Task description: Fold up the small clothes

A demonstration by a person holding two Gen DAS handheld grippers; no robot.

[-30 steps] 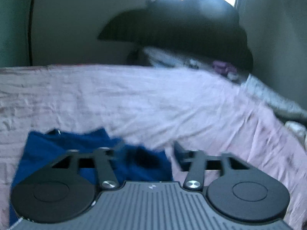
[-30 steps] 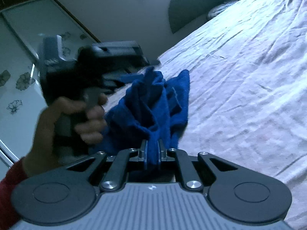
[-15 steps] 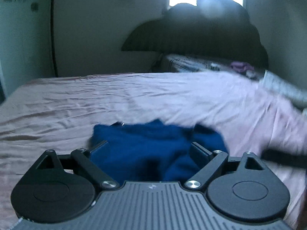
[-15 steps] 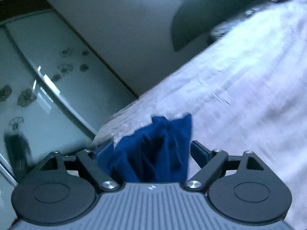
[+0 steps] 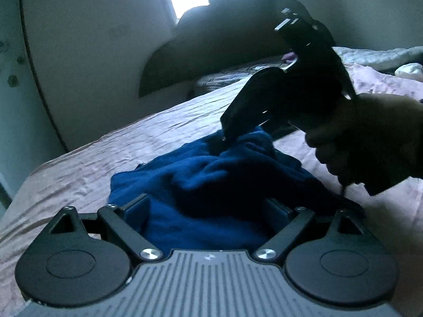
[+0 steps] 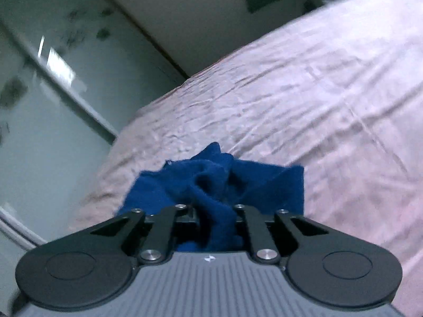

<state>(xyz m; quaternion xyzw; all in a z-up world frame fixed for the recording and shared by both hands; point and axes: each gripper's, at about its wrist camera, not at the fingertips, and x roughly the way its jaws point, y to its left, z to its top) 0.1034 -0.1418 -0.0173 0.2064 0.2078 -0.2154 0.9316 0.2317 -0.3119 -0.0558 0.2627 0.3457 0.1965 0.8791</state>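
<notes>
A crumpled blue garment (image 5: 201,182) lies on the pink bedsheet (image 5: 105,155). My left gripper (image 5: 208,208) is open, its jaws wide apart around the garment's near edge. In the left wrist view the right gripper (image 5: 224,137), held by a hand (image 5: 370,145), comes down on the garment's far side. In the right wrist view my right gripper (image 6: 215,214) has its jaws narrowed on a bunched fold of the blue garment (image 6: 211,182).
The pink sheet (image 6: 304,100) spreads wide to the right. A dark headboard (image 5: 224,42) stands under a bright window. Rumpled bedding (image 5: 375,58) lies at the far right. A mirrored wardrobe door (image 6: 39,105) stands beside the bed's left edge.
My right gripper opened half a second ago and has now closed on a fold of the garment. My left gripper has stayed open and moved in over the garment.
</notes>
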